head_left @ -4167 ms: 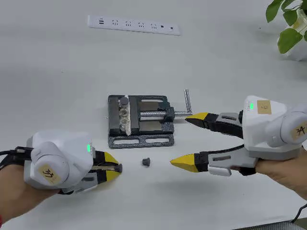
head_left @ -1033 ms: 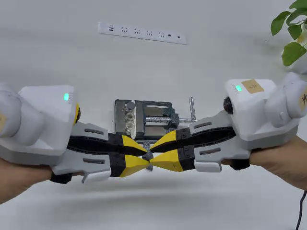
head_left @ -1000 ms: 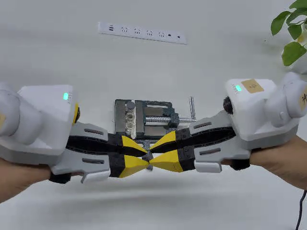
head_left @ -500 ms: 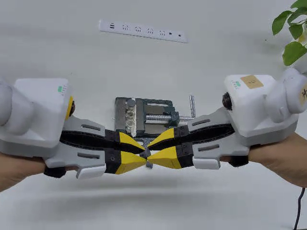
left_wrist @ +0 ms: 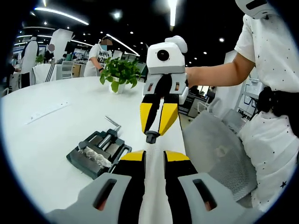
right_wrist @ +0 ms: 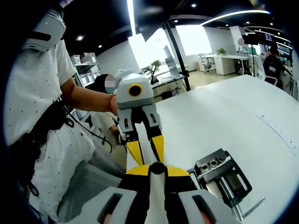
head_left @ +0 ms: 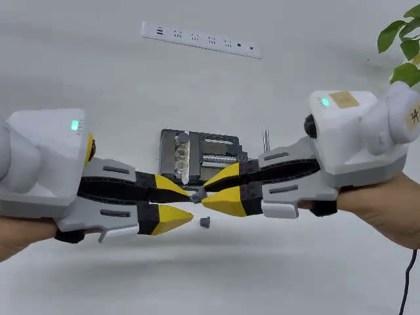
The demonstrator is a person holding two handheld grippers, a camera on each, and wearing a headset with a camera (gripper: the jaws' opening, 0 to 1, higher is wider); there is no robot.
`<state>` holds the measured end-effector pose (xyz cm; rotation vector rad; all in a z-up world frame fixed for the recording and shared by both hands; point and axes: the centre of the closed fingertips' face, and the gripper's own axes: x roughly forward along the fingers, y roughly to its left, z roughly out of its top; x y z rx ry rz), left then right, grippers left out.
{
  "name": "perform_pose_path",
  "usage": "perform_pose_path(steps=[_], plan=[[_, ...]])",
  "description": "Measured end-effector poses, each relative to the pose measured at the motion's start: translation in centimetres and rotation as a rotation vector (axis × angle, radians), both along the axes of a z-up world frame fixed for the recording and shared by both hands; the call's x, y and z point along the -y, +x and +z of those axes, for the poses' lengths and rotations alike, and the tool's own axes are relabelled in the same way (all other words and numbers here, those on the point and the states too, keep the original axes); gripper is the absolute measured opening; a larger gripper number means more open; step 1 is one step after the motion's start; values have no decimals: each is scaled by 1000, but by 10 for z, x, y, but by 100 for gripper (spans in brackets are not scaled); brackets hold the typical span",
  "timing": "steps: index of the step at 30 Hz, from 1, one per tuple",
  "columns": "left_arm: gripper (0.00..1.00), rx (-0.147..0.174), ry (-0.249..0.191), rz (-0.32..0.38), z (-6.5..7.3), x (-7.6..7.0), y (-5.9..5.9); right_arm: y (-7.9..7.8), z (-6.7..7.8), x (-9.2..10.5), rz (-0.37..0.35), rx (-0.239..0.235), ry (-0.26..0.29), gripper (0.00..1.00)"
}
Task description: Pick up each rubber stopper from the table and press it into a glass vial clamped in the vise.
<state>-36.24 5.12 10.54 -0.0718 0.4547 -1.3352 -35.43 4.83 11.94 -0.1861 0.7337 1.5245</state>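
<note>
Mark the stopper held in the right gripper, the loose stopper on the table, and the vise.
Held stopper (left_wrist: pixel 151 137): left gripper view, its dark lower end.
Loose stopper (head_left: pixel 205 222): head view, its top face.
Vise (head_left: pixel 211 139): head view, dark frame beyond the screw.

— What's between the right gripper's (right_wrist: pixel 158 172) jaws?
— A dark stopper (right_wrist: pixel 158 166), pinched at the yellow tips.
— And facing it?
— The left gripper (right_wrist: pixel 146 150), jaws apart, just beyond the stopper. The vise (right_wrist: pixel 223 177) sits on the white table (right_wrist: pixel 219 116), lower right.
</note>
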Motion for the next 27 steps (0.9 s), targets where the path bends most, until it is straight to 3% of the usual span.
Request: perform_pose_path(steps=[8, 16, 22, 23, 27], plan=[[24, 31, 38, 93, -12, -20, 14, 32, -3, -6, -64, 57, -77, 5], [36, 61, 60, 178, -20, -40, 31, 67, -17, -14, -101, 123, -208, 5], [46, 71, 69, 225, -26, -52, 39, 84, -31, -13, -64, 192, -340, 6], [48, 85, 73, 236, -27, -55, 41, 85, -34, -13, -50, 206, -361, 6], [53, 89, 78, 255, -32, -63, 45, 90, -40, -19, -29, 214, -398, 6]])
